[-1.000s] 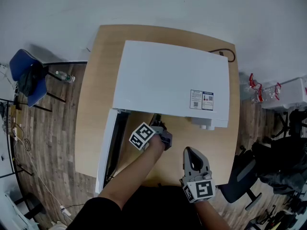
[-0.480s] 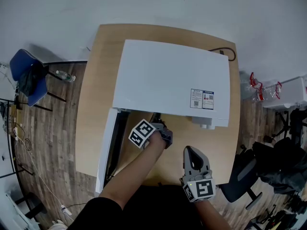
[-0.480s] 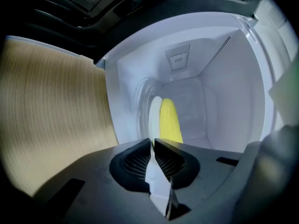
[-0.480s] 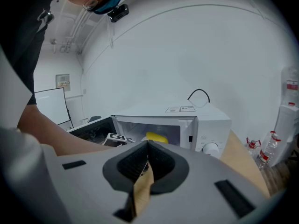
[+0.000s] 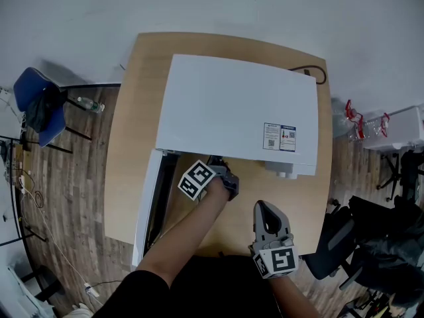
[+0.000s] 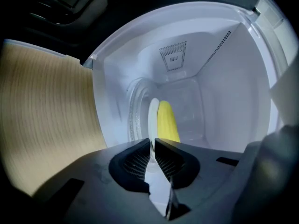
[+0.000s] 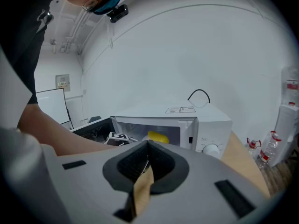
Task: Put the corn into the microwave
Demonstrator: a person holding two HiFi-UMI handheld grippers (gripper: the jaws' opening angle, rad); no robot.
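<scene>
Far left in the head view, a blue chair (image 5: 36, 108) is standing on the wood floor, off the table (image 5: 129, 144). On the table the white microwave (image 5: 232, 111) is sitting with its door (image 5: 147, 207) swung open to the left.

I'm holding the left gripper (image 5: 218, 165) right at the open mouth, with its marker cube (image 5: 197, 179) facing up. In the left gripper view its jaws are sitting pressed together with nothing pinched between them.

The corn (image 6: 167, 121) is lying inside the cavity on the glass turntable (image 6: 133, 113). It is lying just beyond the jaw tips and a touch right of them, its long axis running away from the camera. A pale strip (image 6: 153, 113) is running along its left side. I can't tell what that is, or whether the tips are touching it.

Moving right, the right gripper (image 5: 264, 211) is hovering over the front of the table, pointing toward the microwave's control side but well short of it. In the right gripper view its jaws are meeting at the tips, gripping nothing, and bare tabletop is showing under them. From there the corn is showing as a yellow patch in the open cavity, past the left gripper's cube and well apart from the right gripper. The knob (image 7: 211, 149) is sitting on the panel to the right.

A black cable (image 5: 317, 77) is looping at the microwave's back right corner. Bottles with red caps (image 5: 361, 126) are standing at the far right.
</scene>
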